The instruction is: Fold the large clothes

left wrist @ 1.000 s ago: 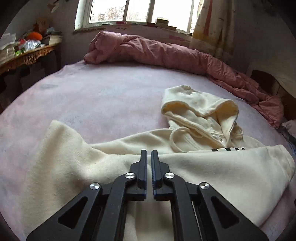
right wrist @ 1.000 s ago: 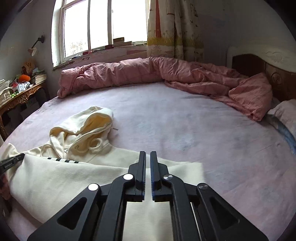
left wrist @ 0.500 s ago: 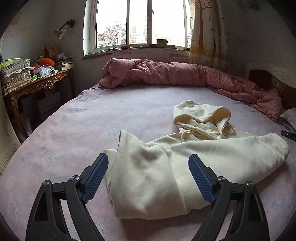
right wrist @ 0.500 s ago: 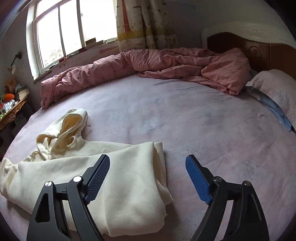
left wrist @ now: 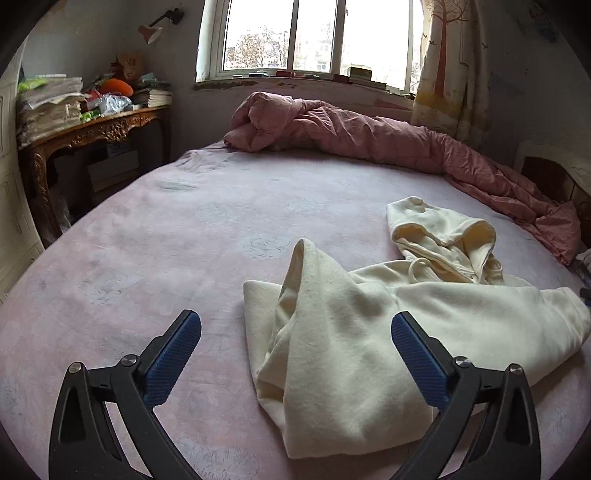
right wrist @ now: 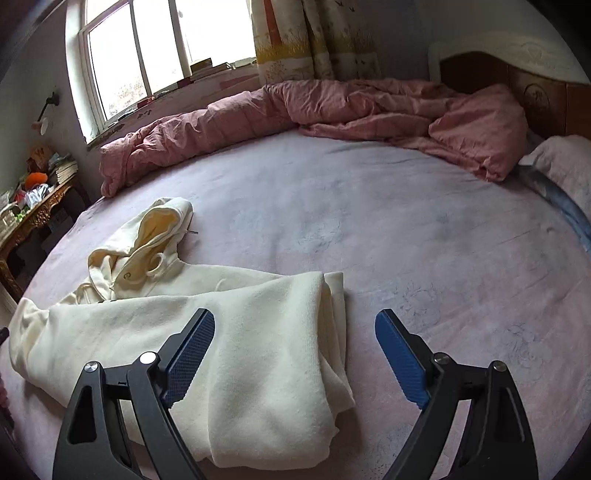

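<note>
Bedroom, daylit through multi-pane window [left wrist: 317,37] on far wall. Patterned curtain [left wrist: 448,62] at window's right. Wall lamp [left wrist: 153,29] left of window. Carved gilt console table [left wrist: 96,129] along left wall, piled with papers, books. Bed [left wrist: 184,229] in pink floral sheet; crumpled pink duvet [left wrist: 351,133] along far edge. Wooden headboard [right wrist: 517,88], pillow [right wrist: 565,162] at right.

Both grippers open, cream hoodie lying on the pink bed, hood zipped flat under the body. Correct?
Not quite. The hood isn't under the body; it lies exposed beyond the folded part of the cream hoodie, as the right wrist view shows. Both jaws are opening, nothing gripped; the hoodie is on the pink bed.
</note>
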Available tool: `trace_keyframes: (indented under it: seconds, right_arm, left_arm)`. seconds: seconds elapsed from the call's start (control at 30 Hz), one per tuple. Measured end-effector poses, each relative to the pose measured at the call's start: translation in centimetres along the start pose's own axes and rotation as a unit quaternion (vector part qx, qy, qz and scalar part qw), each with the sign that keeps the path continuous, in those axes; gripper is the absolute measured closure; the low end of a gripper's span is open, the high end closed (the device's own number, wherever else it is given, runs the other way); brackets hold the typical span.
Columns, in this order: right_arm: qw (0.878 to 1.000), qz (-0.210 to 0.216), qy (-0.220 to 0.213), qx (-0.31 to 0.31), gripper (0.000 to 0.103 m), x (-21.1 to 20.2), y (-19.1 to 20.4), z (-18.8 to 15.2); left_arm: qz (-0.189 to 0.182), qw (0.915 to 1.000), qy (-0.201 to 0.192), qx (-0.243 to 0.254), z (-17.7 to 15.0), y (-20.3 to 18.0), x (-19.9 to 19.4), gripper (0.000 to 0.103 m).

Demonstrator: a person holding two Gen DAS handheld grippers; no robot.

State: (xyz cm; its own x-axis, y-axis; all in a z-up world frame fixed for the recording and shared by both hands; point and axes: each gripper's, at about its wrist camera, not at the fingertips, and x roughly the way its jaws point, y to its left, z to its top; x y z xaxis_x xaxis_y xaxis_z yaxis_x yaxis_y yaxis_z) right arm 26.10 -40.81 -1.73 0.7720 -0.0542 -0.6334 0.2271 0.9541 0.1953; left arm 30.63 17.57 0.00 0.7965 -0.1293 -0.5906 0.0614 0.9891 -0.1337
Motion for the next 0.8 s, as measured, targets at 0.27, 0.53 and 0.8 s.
trace_keyframes:
  seconds: [0.27, 0.53, 0.8]
  right_arm:
    - [0.997, 0.017, 0.078, 0.004, 0.029, 4.6, -1.1, -0.5]
    - [0.999, 0.018, -0.048, 0.014, 0.098, 0.1, 0.5, 2.1]
    - [0.999, -0.045, -0.016, -0.021, 0.098, 6.0, 1.5, 3.7]
  left_arm:
    - [-0.065, 0.9948, 0.077, 0.017, -0.3, -1.3, 5.1, 0.061]
    - [-0.052, 0.9955, -0.075, 0.026, 3.0, -1.7, -0.8, 0.094]
    - [0.045, 0.9984, 0.029, 0.017, 1.2, -0.2, 7.7, 0.094]
